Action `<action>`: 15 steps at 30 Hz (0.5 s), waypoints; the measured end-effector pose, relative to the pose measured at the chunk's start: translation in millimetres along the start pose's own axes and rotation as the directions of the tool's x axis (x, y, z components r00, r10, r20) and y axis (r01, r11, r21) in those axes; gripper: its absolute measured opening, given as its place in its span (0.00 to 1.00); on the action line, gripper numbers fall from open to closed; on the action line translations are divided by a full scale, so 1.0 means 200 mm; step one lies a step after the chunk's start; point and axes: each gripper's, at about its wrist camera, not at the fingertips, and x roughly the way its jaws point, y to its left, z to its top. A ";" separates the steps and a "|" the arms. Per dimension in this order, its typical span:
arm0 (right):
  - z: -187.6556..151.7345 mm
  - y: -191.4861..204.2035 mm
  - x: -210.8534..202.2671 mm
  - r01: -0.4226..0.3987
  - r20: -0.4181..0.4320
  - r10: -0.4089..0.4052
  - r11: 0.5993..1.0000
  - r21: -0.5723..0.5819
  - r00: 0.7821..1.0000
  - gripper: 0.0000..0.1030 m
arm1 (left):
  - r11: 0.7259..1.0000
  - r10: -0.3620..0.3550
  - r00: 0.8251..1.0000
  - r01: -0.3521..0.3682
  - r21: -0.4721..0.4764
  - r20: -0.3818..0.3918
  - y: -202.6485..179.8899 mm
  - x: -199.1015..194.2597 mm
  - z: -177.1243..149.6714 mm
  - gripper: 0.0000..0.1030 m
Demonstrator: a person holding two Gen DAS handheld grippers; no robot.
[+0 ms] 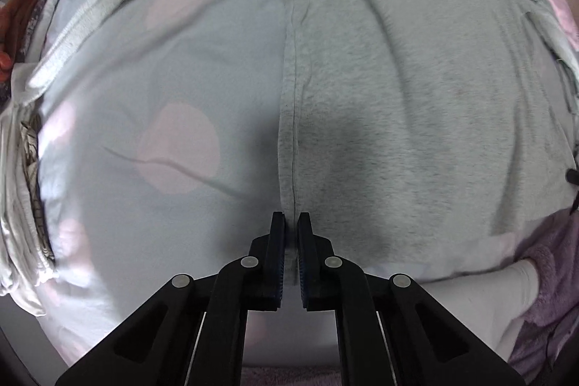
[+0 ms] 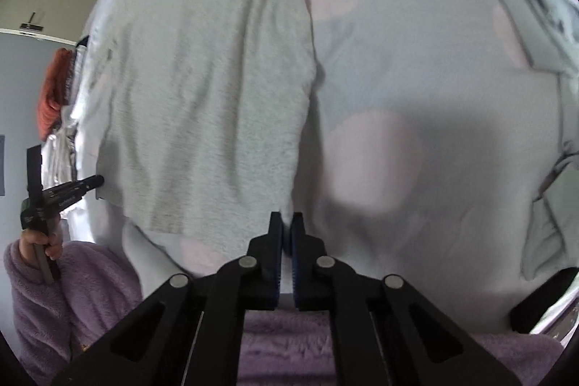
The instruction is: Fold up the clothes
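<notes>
Fingers of the left gripper nearly closed, pinching the side hem of the grey sweatshirt. Sweatshirt lies flat on a pale blue sheet with pink spots. Right gripper likewise pinches the garment's opposite edge; purple fleece sleeve below.

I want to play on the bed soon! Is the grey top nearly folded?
Not yet. Done: the grey sweatshirt lies spread on the dotted bedsheet. In hand: the left hand-held gripper and right hand-held gripper each pinch a bottom corner. Left: no fold shows yet, so all the folding.
</notes>
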 end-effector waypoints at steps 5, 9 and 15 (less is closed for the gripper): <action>0.02 0.03 -0.33 -0.004 0.075 0.006 1.000 -0.025 0.997 0.03 | 0.997 -0.082 0.996 0.082 -0.005 0.044 0.06 -0.27 -0.06 0.05; 0.04 0.02 -0.51 0.072 0.089 -0.066 0.995 -0.071 0.994 0.03 | 0.994 -0.109 0.994 0.109 0.009 0.020 0.13 -0.36 -0.12 0.05; 0.02 -0.05 -0.38 0.143 -0.021 -0.144 0.988 -0.055 0.989 0.03 | 0.996 -0.071 0.993 0.075 0.042 -0.091 0.15 -0.16 -0.16 0.04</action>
